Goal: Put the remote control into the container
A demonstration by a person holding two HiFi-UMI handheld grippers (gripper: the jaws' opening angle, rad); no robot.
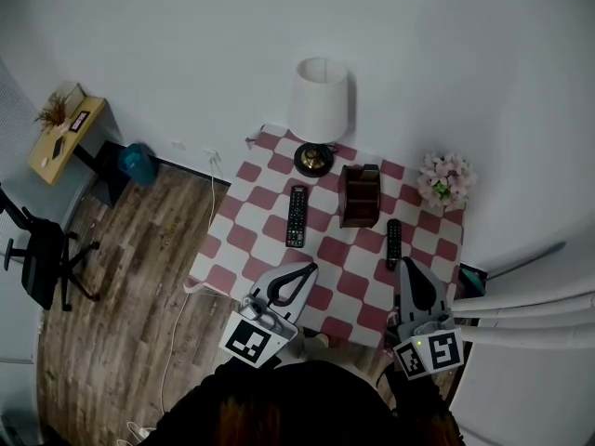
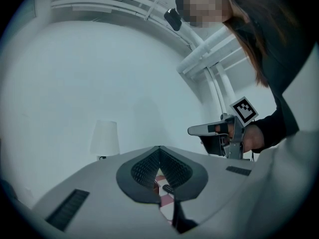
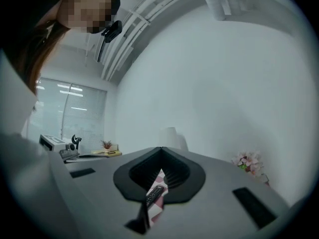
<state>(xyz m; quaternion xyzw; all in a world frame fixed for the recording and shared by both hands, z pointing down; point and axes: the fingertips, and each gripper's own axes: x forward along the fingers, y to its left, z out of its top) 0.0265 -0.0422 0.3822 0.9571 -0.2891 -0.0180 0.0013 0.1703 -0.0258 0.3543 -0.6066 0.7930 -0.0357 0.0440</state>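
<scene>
Both claws are fully closed and empty. You hold the left claw and right claw level over the desk's near edge, probably as a ready posture. One remote control lies just ahead of the right claw, near the right edge; a second remote lies mid-desk, left of the container

Container interior: too dark to tell.
Remote control: mostly hidden behind right gripper, a sliver showing.
Person: cut off by bottom edge.
Items on desk: too small.
</scene>
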